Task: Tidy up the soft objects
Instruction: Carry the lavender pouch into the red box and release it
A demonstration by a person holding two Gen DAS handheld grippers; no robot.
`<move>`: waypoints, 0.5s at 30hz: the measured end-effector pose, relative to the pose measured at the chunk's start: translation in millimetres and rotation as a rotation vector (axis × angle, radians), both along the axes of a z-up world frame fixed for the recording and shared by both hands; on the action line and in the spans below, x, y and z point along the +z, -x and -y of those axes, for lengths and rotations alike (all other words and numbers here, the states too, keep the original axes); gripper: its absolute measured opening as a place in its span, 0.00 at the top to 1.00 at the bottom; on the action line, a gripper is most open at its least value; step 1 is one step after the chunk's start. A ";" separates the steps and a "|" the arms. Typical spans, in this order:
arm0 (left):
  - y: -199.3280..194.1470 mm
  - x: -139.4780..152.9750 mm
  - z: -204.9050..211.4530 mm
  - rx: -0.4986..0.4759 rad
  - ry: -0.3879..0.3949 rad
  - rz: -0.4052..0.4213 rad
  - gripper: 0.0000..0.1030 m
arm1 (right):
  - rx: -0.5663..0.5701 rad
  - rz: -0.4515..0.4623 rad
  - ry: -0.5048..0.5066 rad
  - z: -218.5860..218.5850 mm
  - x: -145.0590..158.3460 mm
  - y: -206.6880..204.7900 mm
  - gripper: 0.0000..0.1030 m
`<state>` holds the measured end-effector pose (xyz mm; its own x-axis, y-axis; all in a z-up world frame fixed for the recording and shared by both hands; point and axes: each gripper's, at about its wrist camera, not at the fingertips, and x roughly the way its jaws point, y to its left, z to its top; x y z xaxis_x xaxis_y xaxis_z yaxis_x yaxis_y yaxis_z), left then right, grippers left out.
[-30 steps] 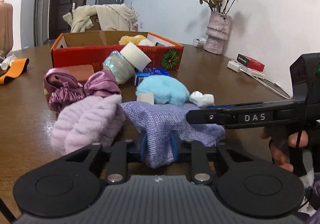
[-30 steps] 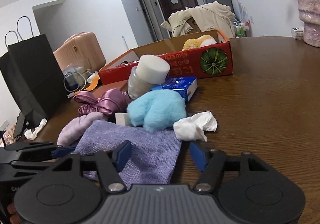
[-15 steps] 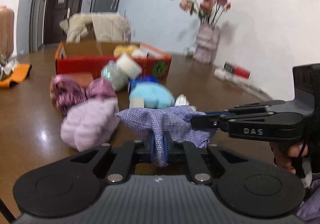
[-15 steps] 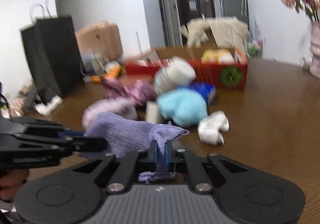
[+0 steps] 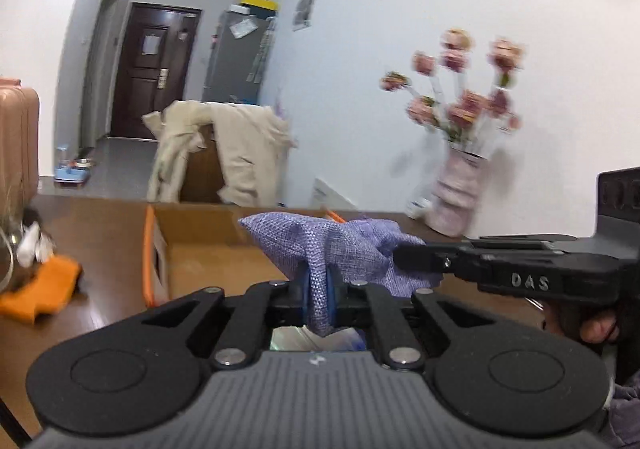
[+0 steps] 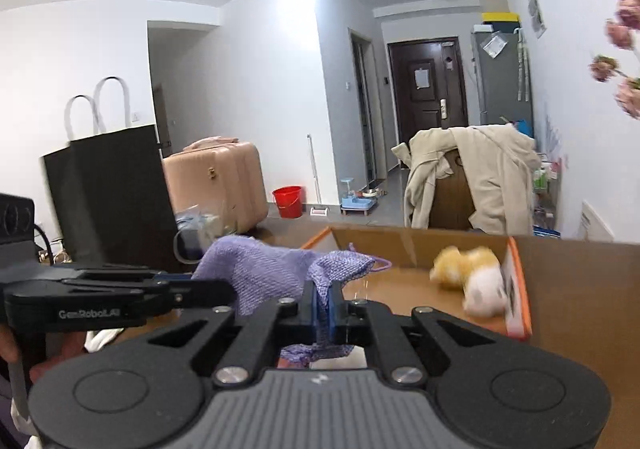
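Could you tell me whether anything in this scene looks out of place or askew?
Nothing is spilled or damaged. The one oddity is the purple woven cloth: the left gripper and right gripper each pinch an edge, so it hangs bunched and crumpled between them rather than flat, in front of the open cardboard box.

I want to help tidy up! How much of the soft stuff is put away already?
Done: a yellow-and-white plush toy already lies in the cardboard box. In hand: the purple cloth is pinched by both the left gripper and the right gripper, held up in front of the box. Left: it is not yet in the box. Other soft things aren't visible now.
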<state>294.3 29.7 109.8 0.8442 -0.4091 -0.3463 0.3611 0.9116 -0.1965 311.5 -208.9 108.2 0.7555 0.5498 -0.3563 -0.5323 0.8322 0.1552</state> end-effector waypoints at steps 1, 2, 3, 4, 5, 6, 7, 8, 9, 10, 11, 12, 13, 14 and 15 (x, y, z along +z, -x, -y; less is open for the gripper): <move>-21.3 2.4 -2.3 0.005 -0.011 -0.012 0.91 | 0.007 -0.007 0.005 -6.4 3.5 -25.6 0.95; -43.1 3.7 -4.3 0.017 -0.019 -0.026 0.91 | 0.007 -0.017 0.013 -12.4 5.3 -47.5 0.95; -70.0 3.6 -7.0 0.031 -0.027 -0.049 0.91 | 0.013 -0.037 0.034 -20.6 6.4 -75.8 0.95; -92.2 1.4 -8.8 0.040 -0.038 -0.067 0.91 | 0.014 -0.053 0.045 -26.8 6.0 -99.1 0.95; -117.0 -1.5 -12.6 0.071 -0.035 -0.101 0.91 | 0.018 -0.079 0.065 -34.8 3.8 -127.2 0.95; -141.3 -6.9 -17.3 0.086 -0.038 -0.135 0.91 | 0.012 -0.099 0.076 -41.3 -0.2 -151.4 0.95; -161.1 -12.2 -19.4 0.091 -0.053 -0.155 0.91 | 0.001 -0.126 0.083 -47.2 -5.3 -174.7 0.95; -179.8 -18.1 -21.2 0.116 -0.064 -0.179 0.91 | 0.000 -0.166 0.091 -54.2 -12.8 -197.8 0.95; -198.6 -25.2 -22.0 0.138 -0.081 -0.199 0.91 | -0.010 -0.212 0.080 -60.4 -22.3 -223.6 0.95; -215.7 -33.3 -21.0 0.158 -0.114 -0.206 0.89 | -0.020 -0.249 0.074 -64.8 -31.6 -243.9 0.95; -229.0 -41.2 -20.1 0.185 -0.149 -0.213 0.89 | -0.030 -0.278 0.082 -71.0 -40.3 -262.5 0.95; -242.7 -49.8 -16.6 0.195 -0.201 -0.220 0.89 | -0.058 -0.307 0.074 -76.5 -51.9 -280.7 0.95; -252.1 -56.3 -15.7 0.187 -0.231 -0.236 0.86 | -0.068 -0.337 0.079 -82.2 -61.3 -295.8 0.95; -261.3 -62.0 -12.4 0.174 -0.264 -0.273 0.81 | -0.077 -0.364 0.094 -88.6 -70.2 -307.7 0.92; -268.4 -65.2 -11.3 0.171 -0.279 -0.316 0.71 | -0.097 -0.382 0.105 -92.7 -79.4 -314.4 0.89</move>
